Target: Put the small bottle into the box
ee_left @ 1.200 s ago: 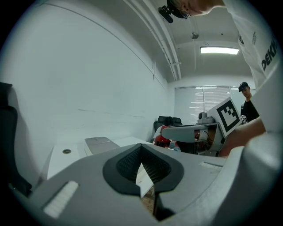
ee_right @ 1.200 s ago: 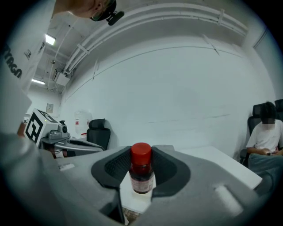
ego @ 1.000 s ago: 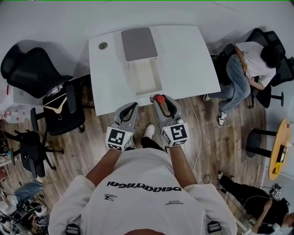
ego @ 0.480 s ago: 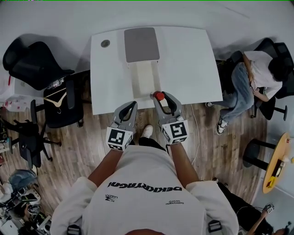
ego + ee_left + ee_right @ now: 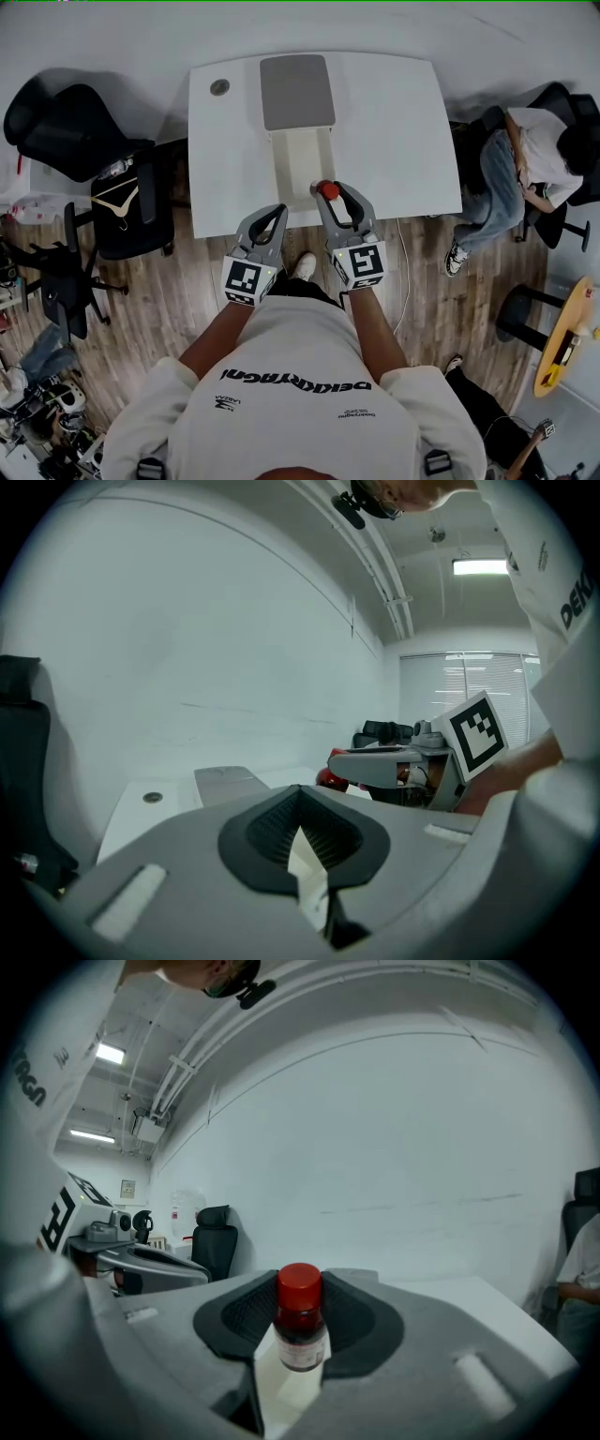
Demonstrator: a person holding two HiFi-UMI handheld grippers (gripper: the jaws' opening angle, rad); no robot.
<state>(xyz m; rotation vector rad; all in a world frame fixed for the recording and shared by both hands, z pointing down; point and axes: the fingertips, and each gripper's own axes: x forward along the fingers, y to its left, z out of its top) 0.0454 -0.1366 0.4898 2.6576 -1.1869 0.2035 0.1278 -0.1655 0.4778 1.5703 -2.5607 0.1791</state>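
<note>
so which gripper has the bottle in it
The right gripper: its jaws clamp the red-capped small bottle, while the left gripper is shut and empty.

The right gripper point(image 5: 302, 1324) clamps the small bottle point(image 5: 301, 1340) upright, red cap on top. Below the bottle shows the cream box point(image 5: 279, 1402); beyond it, the white tabletop point(image 5: 469, 1296).

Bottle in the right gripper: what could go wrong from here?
1. The right gripper pinches the bottle just below its red cap. That hold looks narrow, so the bottle may tilt or slip.
2. In the head view the bottle hangs by the near end of the box, close to the table edge. An early release could hit the rim and roll off.
3. The left gripper is shut and off the box, so a bump could shift the box.
</note>
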